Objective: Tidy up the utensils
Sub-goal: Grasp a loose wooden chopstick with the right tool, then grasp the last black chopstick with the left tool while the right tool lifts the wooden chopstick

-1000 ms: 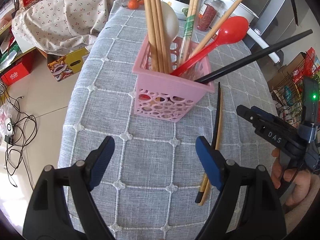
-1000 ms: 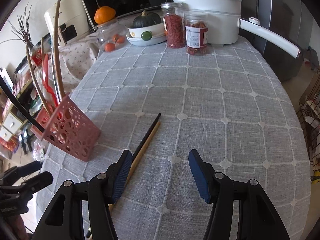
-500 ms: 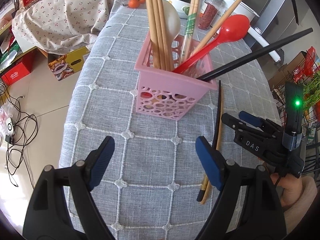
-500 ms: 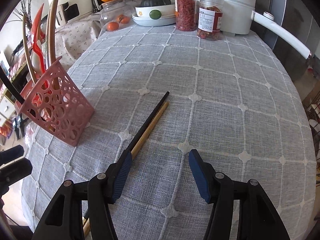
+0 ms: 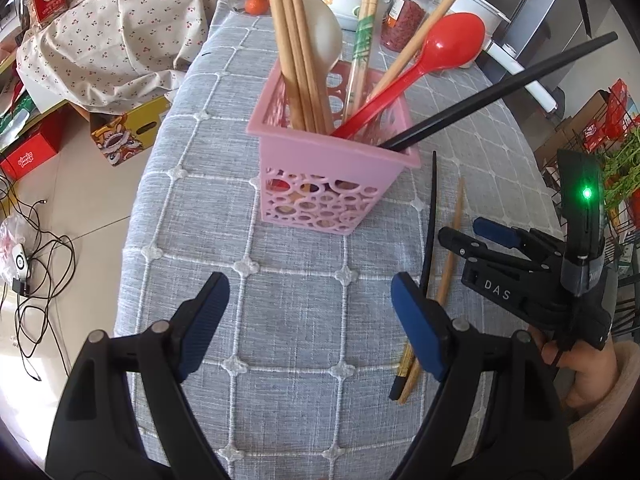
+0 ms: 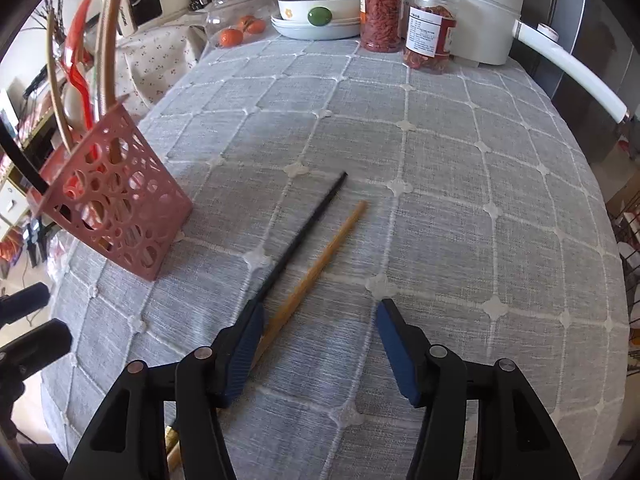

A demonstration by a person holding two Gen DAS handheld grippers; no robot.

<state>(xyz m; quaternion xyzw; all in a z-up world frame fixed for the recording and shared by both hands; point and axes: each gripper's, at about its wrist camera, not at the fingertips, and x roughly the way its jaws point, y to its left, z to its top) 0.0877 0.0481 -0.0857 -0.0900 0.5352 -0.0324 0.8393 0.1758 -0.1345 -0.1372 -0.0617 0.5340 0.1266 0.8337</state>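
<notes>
Right wrist view: the right gripper, jaws narrowing but pinching nothing, now straddles the tan wooden chopstick, which has parted from the black chopstick at frame centre; pink perforated plastic basket waits left, left gripper spread idle.

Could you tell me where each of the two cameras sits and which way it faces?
Left wrist view: sits on the left gripper, looking steeply down the grey checked tablecloth at the pink perforated plastic utensil basket; its open blue-padded fingers show, plus the right gripper and the holding hand.
Right wrist view: sits on the right gripper, facing the black chopstick and wooden chopstick; its jaws have just been closing, gripping neither yet.
Shared: basket, both loose chopsticks, tablecloth.
</notes>
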